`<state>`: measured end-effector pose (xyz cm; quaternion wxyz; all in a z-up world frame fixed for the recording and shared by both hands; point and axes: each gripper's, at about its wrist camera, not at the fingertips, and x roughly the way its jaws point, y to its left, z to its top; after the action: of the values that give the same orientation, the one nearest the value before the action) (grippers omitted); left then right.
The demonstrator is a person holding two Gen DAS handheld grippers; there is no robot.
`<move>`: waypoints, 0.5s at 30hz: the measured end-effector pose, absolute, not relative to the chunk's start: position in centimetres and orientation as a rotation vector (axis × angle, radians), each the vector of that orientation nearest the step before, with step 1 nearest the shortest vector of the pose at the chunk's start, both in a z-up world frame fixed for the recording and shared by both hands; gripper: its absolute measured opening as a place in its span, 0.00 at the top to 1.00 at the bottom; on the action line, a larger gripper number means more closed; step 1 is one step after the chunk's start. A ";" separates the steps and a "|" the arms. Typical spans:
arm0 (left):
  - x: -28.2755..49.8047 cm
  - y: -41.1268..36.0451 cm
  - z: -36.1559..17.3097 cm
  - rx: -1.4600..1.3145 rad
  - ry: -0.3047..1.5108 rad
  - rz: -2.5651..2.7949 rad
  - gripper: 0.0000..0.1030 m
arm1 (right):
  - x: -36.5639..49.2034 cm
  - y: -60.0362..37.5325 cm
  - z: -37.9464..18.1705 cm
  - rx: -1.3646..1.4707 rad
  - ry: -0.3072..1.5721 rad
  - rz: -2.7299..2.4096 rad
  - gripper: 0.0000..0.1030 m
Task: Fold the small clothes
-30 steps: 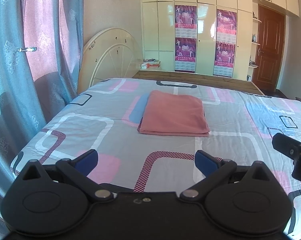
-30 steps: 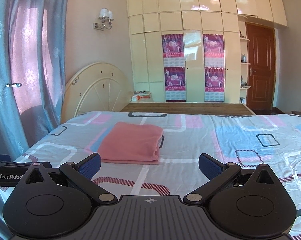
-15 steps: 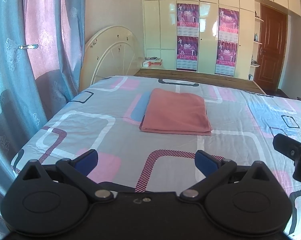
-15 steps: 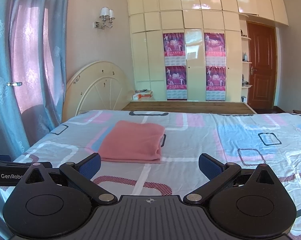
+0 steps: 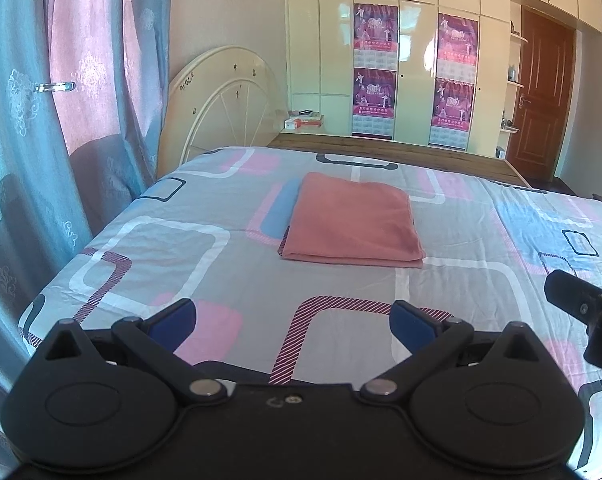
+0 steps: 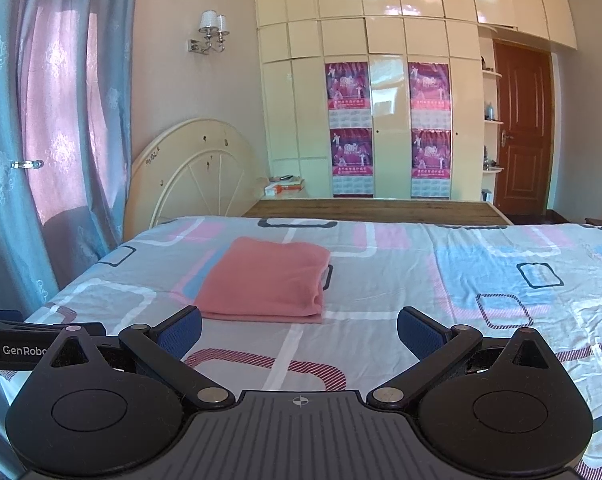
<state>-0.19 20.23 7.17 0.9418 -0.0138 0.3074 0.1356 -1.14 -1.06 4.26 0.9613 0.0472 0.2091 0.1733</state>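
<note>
Pink cloth (image 5: 351, 220) lies folded flat on bed (image 5: 229, 280) at 12 o'clock; both tongs, left (image 5: 293, 316) & right (image 6: 299, 326), wide & empty, so job looks done — approach low if re-squaring edges.

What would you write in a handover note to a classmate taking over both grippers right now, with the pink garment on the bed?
Left gripper: open, empty, hovering over the near part of the bed.
Right gripper: open, empty, beside it over the near edge.
Pink garment: folded into a neat rectangle, lying flat on the patterned sheet ahead of both grippers, touched by neither.
Done: this piece looks folded.
Left: no other clothes are in view; check for more before finishing.
</note>
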 end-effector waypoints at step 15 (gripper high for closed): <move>0.5 21.2 6.7 -0.035 0.641 0.288 0.00 | -0.3 -0.1 3.7 0.089 0.441 0.364 0.00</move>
<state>0.48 21.16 6.67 0.9387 -0.0172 0.3141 0.1410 -0.29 -0.06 3.75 0.9585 0.0440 0.2173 0.1793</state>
